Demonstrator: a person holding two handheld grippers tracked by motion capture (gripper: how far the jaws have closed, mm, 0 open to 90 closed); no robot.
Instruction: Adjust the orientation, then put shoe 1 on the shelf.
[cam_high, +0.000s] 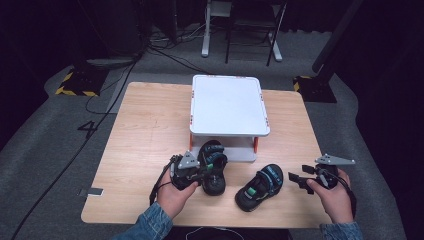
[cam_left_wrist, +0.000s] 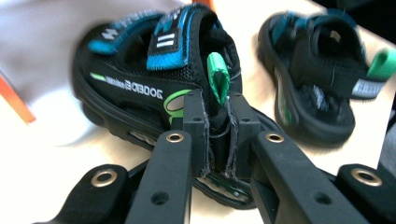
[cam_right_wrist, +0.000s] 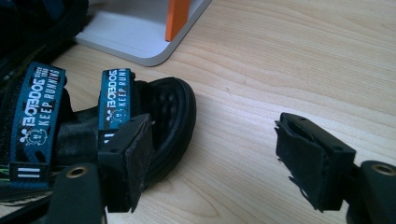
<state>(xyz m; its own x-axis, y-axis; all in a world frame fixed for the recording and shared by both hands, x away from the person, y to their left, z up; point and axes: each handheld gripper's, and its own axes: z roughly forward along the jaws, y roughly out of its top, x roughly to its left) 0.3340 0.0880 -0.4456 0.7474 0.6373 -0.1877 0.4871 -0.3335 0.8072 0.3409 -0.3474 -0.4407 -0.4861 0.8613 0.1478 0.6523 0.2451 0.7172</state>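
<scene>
Two black sandals with blue straps on the table: one at near left (cam_high: 212, 167), one at near right (cam_high: 260, 186). One white two-tier rack with orange posts (cam_high: 227, 105) at far centre. One wooden table (cam_high: 145, 125). Two handheld grippers, left (cam_high: 200, 172) and right (cam_high: 298, 180). Two hands.

The tabletop (cam_right_wrist: 289, 56) is pale wood with a visible grain and a smooth, faintly satin finish. The sandals (cam_left_wrist: 154, 79) combine woven cloth straps, black mesh and a moulded rubbery sole. The shelf (cam_high: 227, 105) looks like smooth matt white plastic. The left gripper (cam_left_wrist: 217, 140) is matt black plastic with brass-coloured rivets and frayed pads.
</scene>
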